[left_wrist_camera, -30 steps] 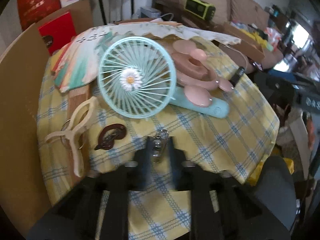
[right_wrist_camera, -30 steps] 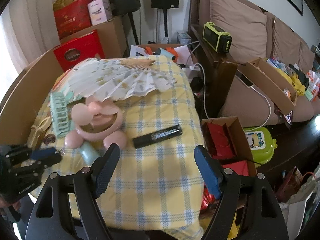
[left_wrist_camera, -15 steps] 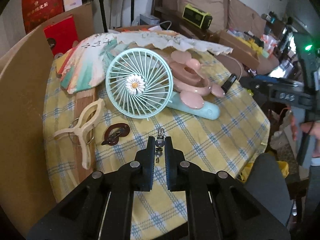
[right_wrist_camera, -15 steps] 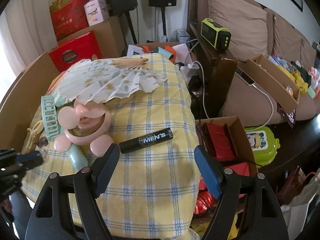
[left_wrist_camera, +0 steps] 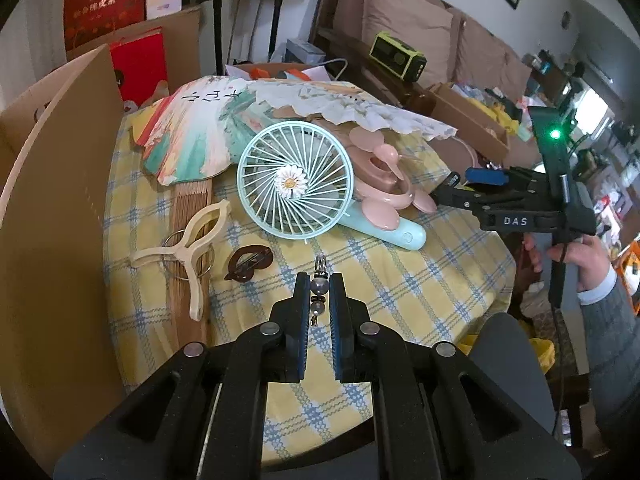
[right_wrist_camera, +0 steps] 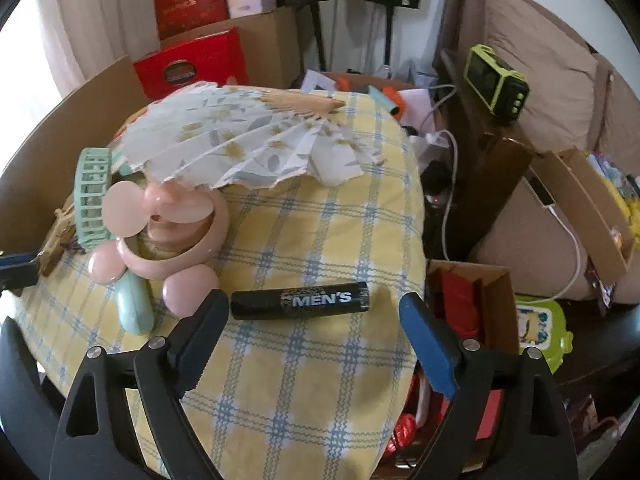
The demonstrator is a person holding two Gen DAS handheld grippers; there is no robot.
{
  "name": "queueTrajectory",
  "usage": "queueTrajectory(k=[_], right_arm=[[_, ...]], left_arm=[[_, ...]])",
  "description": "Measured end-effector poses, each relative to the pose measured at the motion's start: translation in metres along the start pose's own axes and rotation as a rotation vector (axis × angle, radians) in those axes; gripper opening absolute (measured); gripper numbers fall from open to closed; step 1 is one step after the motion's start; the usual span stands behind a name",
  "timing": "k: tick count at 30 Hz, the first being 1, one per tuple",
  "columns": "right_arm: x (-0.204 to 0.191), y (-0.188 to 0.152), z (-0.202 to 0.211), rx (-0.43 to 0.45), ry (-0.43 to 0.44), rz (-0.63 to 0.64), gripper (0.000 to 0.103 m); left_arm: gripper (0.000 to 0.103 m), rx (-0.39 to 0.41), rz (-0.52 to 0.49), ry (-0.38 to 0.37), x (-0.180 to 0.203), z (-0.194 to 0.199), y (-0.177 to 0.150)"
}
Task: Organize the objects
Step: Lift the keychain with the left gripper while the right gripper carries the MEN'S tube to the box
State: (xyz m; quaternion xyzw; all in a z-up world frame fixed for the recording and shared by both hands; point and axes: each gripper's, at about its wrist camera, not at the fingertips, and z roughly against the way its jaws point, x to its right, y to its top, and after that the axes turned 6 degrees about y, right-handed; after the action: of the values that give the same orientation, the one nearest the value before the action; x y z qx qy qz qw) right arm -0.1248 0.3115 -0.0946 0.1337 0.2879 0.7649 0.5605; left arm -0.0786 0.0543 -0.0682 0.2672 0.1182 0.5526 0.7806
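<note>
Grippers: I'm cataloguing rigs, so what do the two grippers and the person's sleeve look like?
Both grippers are black plastic with silver rivets and dark blue pads. The left gripper has angular black links. The right gripper bears white "DAS" lettering, a green light and a thin black cable. The sleeve is grey over a light blue cuff.

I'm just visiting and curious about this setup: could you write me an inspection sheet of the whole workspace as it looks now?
Surface: round table, yellow-blue checked cloth.
Job's things: beaded charm; black MEN'S tube; mint fan; pink fan; two paper fans, white over painted.
Clutter: cream clip, brown hair clip.
Grippers: left hand-held gripper shut on the charm; right hand-held gripper opening, straddling the tube, not touching.
Cables: white cable beside the table.
Surroundings: sofa, cardboard boxes, speakers.
</note>
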Motion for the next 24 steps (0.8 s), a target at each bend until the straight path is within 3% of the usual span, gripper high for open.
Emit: queueTrajectory(k=[4, 10, 13, 16, 24], right_arm=[[-0.006, 0.000, 0.001, 0.002, 0.028, 0.052, 0.100], [-0.008, 0.002, -0.007, -0.006, 0.038, 0.055, 0.100], [-0.003, 0.001, -0.008, -0.003, 0.069, 0.037, 0.095], [0.001, 0.000, -0.009, -0.015, 0.065, 0.027, 0.076], [0.000, -0.002, -0.001, 0.014, 0.034, 0.035, 0.074]], left_arm=[[0.009, -0.005, 0.008, -0.013, -0.001, -0.001, -0.001], [0.009, -0.003, 0.013, -0.016, 0.001, 0.000, -0.002], [0.009, -0.002, 0.014, -0.016, 0.001, 0.001, -0.002], [0.009, 0.001, 0.014, -0.015, 0.000, 0.002, -0.002], [0.009, 0.002, 0.028, -0.022, -0.002, 0.004, -0.001]])
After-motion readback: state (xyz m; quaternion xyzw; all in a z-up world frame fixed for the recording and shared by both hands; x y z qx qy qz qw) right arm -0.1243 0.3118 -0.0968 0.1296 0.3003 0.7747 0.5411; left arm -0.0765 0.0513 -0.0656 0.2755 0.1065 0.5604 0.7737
